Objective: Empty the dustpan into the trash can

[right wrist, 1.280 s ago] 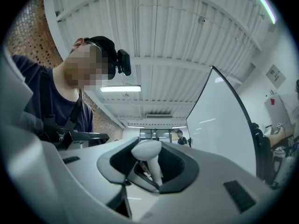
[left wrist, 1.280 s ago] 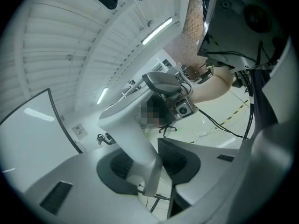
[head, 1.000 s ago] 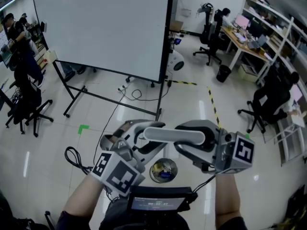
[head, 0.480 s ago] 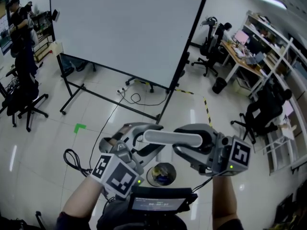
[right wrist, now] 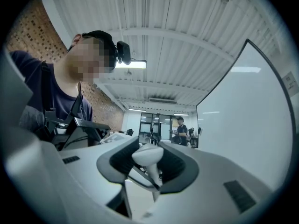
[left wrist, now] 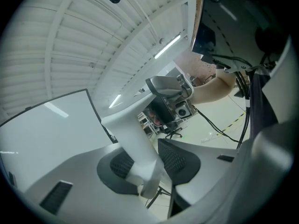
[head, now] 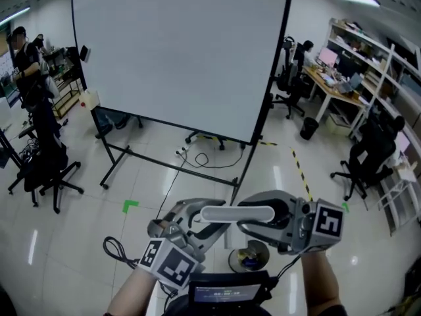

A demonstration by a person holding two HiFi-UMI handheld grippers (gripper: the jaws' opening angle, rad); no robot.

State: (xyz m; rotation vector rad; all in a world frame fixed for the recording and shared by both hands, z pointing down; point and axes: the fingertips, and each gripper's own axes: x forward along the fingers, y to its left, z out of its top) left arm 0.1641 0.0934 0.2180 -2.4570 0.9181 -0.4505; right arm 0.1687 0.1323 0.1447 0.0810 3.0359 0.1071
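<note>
The dustpan's white handle bar (head: 237,214) lies crosswise in front of me, low in the head view. My left gripper (head: 197,221) is shut on its left end and my right gripper (head: 266,219) on its right end. Under the bar hangs the round silvery pan (head: 248,258) with dark and blue bits in it. In the left gripper view the white handle (left wrist: 135,148) is pinched between the dark pads (left wrist: 122,164) of my left gripper (left wrist: 149,164). The handle's rounded end (right wrist: 147,156) sits between the pads of my right gripper (right wrist: 147,164).
A large whiteboard (head: 184,58) on a black wheeled stand fills the space ahead, a cable (head: 197,158) on the floor under it. Green tape (head: 129,206) marks the tiles. Office chairs (head: 49,170) and a person stand left; desks, seated people and a black bin (head: 308,128) right.
Both grippers have travelled across the floor with the handle still held. The whiteboard stand and green tape mark have drawn nearer and shifted in view; the pan still hangs below.
</note>
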